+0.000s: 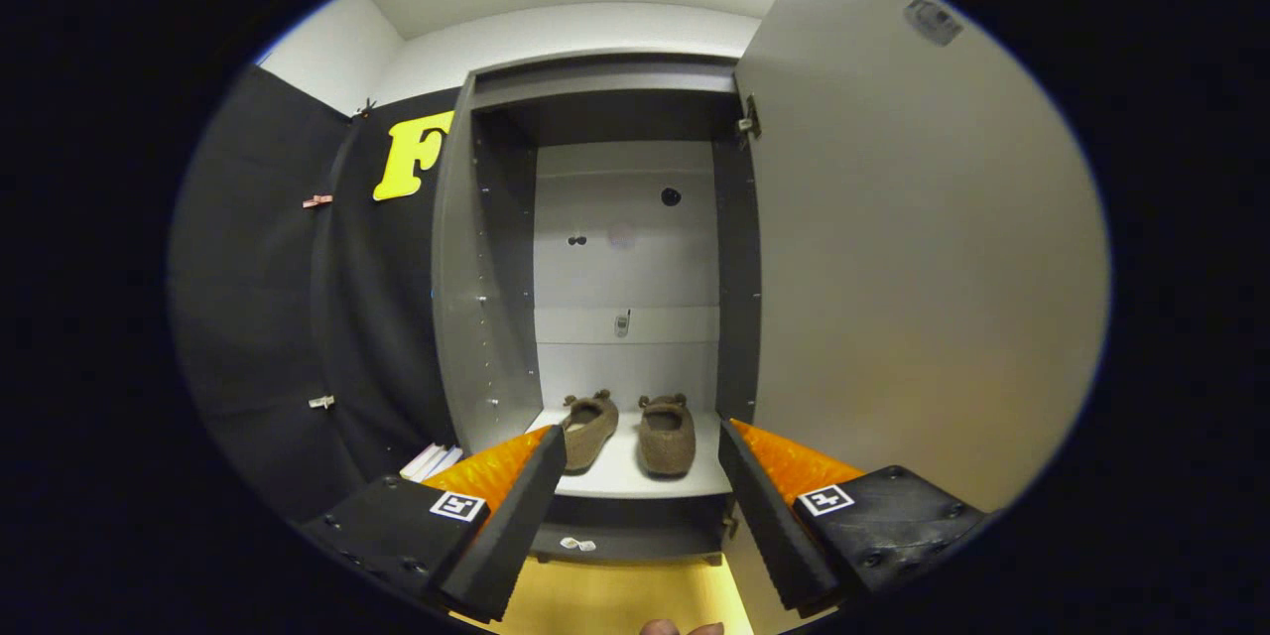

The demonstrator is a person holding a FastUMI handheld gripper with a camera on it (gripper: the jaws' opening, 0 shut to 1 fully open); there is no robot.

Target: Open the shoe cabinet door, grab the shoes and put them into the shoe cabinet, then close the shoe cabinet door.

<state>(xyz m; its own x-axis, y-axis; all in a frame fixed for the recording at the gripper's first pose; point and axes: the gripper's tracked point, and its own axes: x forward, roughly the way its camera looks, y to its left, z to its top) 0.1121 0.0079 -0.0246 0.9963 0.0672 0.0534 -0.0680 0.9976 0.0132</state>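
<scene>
The tool (641, 444) is spread wide and holds nothing. Beyond its fingers, the shoes (635, 430) sit side by side on the cabinet (595, 89) shelf; the door (893, 258) stands open.

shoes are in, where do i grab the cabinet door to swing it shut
Take the open door by its free vertical edge, coming from the right of the tongs. It hangs on hinges at the cabinet side and shows no handle on this face. The tongs are open and empty; both shoes sit on the shelf.
</scene>
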